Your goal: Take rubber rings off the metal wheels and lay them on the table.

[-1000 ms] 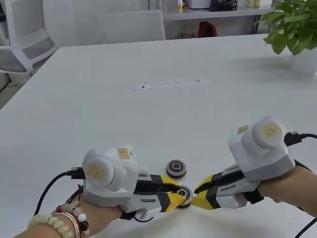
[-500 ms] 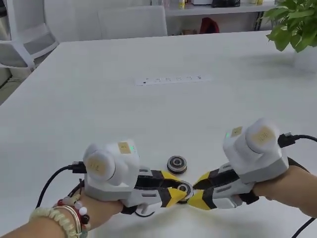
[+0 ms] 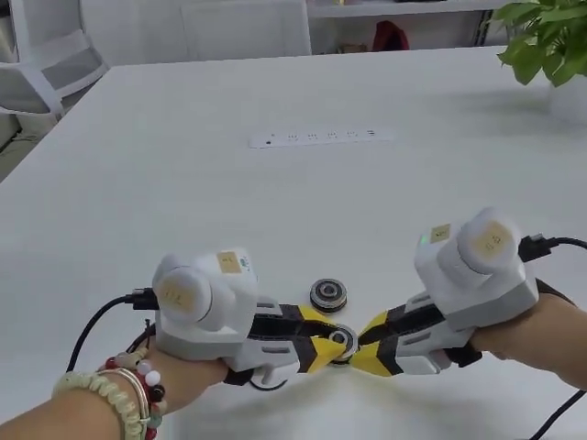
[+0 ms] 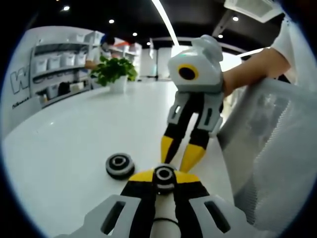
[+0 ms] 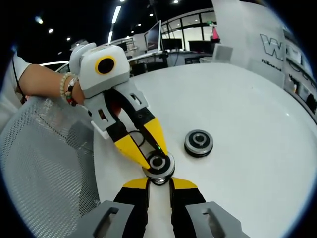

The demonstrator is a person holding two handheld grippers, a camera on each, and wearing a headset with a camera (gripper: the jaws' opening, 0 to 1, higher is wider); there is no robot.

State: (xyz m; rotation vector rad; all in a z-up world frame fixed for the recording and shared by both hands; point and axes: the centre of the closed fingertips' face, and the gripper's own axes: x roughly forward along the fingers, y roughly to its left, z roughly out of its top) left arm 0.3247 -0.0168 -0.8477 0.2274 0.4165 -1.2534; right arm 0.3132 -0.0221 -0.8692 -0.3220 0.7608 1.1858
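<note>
A small metal wheel [image 3: 342,341] with a dark rubber ring is held just above the white table [image 3: 275,211]. My left gripper [image 3: 323,345] is shut on it from the left, and its yellow tips clamp the wheel [image 4: 164,174] in the left gripper view. My right gripper [image 3: 364,349] meets it from the right, tips pinched on the rim of the same wheel [image 5: 158,166]. The right gripper [image 4: 179,157] and the left gripper [image 5: 148,148] face each other tip to tip. A second ringed wheel [image 3: 327,294] lies flat on the table just beyond them [image 4: 120,165] [image 5: 198,142].
A white power strip [image 3: 321,137] lies across the middle of the table. A potted plant [image 3: 548,46] stands at the far right corner. Chairs [image 3: 243,27] line the far edge. A mesh chair back [image 5: 44,163] is close behind the hands.
The head camera has tilted, shifting the whole scene up slightly. Both grippers stay joined on the same wheel in nearly the same pose.
</note>
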